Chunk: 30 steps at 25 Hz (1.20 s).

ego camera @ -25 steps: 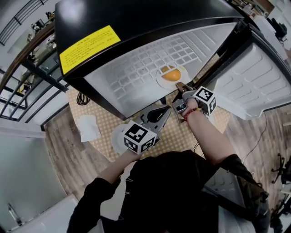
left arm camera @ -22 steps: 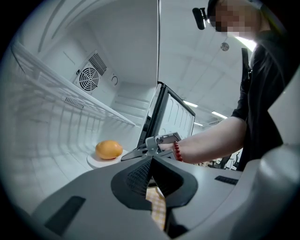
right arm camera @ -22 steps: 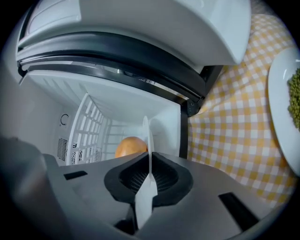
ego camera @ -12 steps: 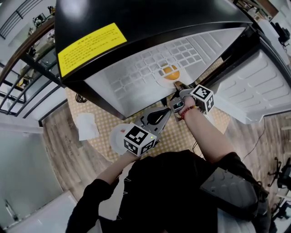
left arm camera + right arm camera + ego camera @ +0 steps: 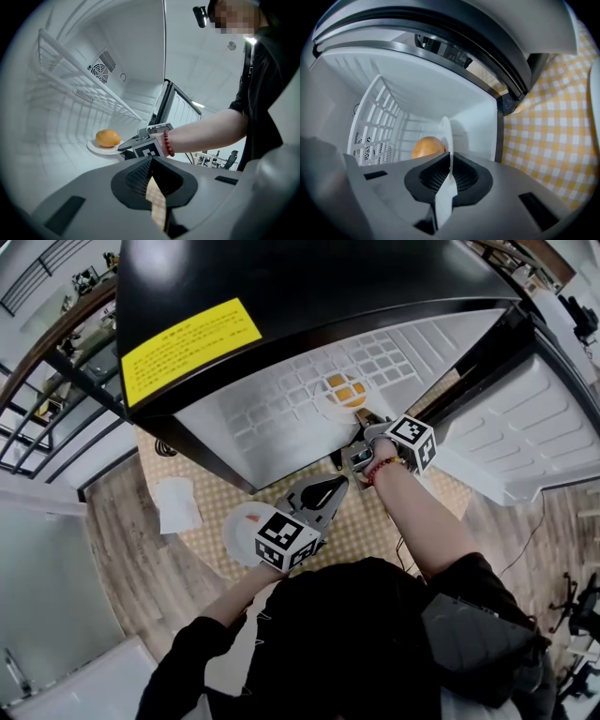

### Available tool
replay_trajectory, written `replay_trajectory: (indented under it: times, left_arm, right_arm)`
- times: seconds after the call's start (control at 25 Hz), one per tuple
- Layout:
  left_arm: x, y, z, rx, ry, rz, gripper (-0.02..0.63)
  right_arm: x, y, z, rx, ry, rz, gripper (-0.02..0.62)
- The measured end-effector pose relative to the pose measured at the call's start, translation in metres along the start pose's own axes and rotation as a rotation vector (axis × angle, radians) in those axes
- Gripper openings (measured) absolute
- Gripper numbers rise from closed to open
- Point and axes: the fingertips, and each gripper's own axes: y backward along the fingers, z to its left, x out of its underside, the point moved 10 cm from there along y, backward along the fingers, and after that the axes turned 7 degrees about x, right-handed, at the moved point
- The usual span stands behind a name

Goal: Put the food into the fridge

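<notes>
A white plate point(image 5: 328, 404) carrying a round orange food point(image 5: 345, 390) sits inside the open fridge, under the white wire shelf point(image 5: 281, 395). My right gripper point(image 5: 367, 424) reaches in from the front and is shut on the plate's near rim point(image 5: 445, 140), with the orange food point(image 5: 427, 146) just beyond the jaws. In the left gripper view the plate point(image 5: 96, 147) rests flat on the fridge floor, held by the right gripper point(image 5: 129, 144). My left gripper point(image 5: 334, 487) hangs over the checked table in front of the fridge, jaws together and holding nothing point(image 5: 157, 206).
A second white plate point(image 5: 239, 531) with something orange lies on the checked tablecloth point(image 5: 375, 512) beside my left hand. A white napkin point(image 5: 176, 504) lies on the wood floor, left. The fridge door point(image 5: 525, 427) stands open on the right. A vent point(image 5: 99, 72) is on the fridge's back wall.
The right gripper and the plate have slid a little deeper into the fridge. The left gripper shifted slightly, and more of the second plate shows beside it.
</notes>
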Motion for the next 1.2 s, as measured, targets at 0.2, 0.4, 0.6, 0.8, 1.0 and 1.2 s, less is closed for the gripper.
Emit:
replay_trajectory:
  times: [0.2,0.4,0.6,0.8,1.0,1.2]
  left_arm:
    - [0.0,0.006,0.001,-0.015,0.013,-0.019,0.014]
    - [-0.001,0.013,0.003,-0.034,0.015,-0.055,0.014]
    - [0.003,0.017,0.002,-0.042,0.016,-0.055,0.014]
    - [0.004,0.017,0.003,-0.047,0.029,-0.061,0.014]
    - [0.002,0.015,0.002,-0.049,0.028,-0.067,0.014]
    - [0.001,0.017,0.004,-0.068,0.017,-0.059,0.014]
  right_arm:
    - [-0.001,-0.007,0.005,0.018,0.023,-0.004,0.025]
    - [-0.004,-0.013,0.009,0.048,0.052,-0.003,0.026]
    - [-0.004,-0.017,0.011,0.065,0.075,-0.001,0.031]
    - [-0.005,-0.02,0.013,0.07,0.086,0.001,0.031]
    - [-0.003,-0.019,0.015,0.084,0.114,-0.009,0.037]
    - [-0.003,-0.02,0.02,0.12,0.195,-0.022,0.048]
